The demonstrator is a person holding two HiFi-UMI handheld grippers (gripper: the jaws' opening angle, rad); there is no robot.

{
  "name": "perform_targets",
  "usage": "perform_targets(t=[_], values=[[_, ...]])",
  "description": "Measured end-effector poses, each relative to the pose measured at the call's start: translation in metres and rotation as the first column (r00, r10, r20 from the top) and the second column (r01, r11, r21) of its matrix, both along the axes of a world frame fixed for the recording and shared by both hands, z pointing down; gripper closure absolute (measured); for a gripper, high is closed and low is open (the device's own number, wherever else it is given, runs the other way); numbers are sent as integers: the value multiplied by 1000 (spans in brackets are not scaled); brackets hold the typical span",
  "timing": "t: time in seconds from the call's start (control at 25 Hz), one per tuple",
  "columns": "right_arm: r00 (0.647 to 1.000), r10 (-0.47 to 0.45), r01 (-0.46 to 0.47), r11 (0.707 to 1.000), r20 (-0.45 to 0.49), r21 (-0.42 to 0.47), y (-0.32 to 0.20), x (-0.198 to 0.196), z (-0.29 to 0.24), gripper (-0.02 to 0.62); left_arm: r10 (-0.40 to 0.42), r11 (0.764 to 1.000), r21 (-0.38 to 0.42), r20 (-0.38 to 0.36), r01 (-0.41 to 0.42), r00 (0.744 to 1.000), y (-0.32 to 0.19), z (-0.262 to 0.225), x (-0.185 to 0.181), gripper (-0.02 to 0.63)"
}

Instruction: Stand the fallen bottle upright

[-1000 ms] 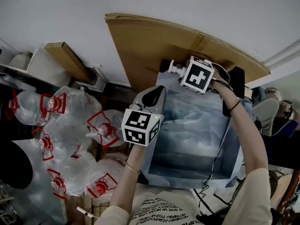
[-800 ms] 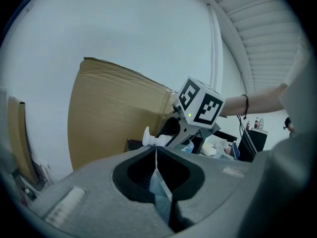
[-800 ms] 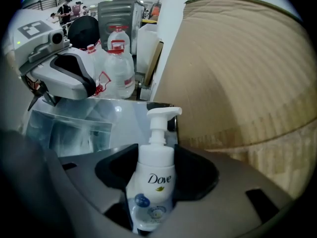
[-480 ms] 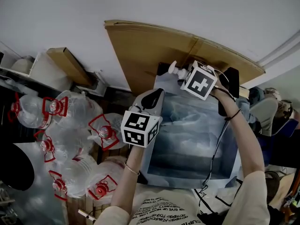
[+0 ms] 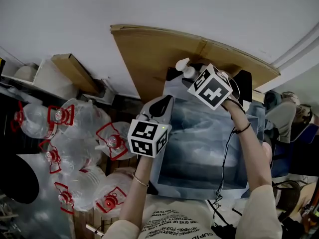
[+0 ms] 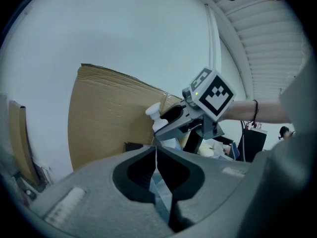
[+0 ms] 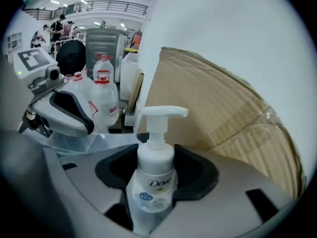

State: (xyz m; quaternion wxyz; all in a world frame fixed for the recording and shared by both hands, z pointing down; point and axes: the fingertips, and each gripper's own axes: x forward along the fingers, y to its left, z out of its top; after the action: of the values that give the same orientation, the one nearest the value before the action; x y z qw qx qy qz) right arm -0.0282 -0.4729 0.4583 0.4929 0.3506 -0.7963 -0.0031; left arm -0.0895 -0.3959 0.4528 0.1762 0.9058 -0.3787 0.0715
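Since prev. frame, right gripper (image 5: pixel 193 76) has been raised & tilted, pump bottle (image 7: pixel 154 178) clamped mid-body above the tub (image 5: pixel 199 156). Left gripper (image 6: pixel 156 155) jaws are closed together. Bottle judged light, stiff, slick; mid-body hold is best kept.

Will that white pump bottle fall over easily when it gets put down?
Probably a bit tippy: the pump bottle is tall and narrow, with a long pump head sticking out on top. It looks like smooth plastic, so it may be slippery, though the right hand-held gripper holds it between its jaws.
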Motion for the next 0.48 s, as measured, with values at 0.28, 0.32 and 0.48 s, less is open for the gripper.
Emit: perform_targets(t=[0.28,0.32,0.48], values=[[967,102,-128,987,234,95,-5,-9,-27,367,6,1000,6,7,-6,1000,4,-2,-2,578],[957,118,-151,983,265,108,-5,-9,-31,367,5,1000,7,8,-5,1000,4,-2,-3,578],[893,182,-258,957,412,136,-6,-5,-44,367,5,1000,13,14,-5,1000,6,-2,-8,578]])
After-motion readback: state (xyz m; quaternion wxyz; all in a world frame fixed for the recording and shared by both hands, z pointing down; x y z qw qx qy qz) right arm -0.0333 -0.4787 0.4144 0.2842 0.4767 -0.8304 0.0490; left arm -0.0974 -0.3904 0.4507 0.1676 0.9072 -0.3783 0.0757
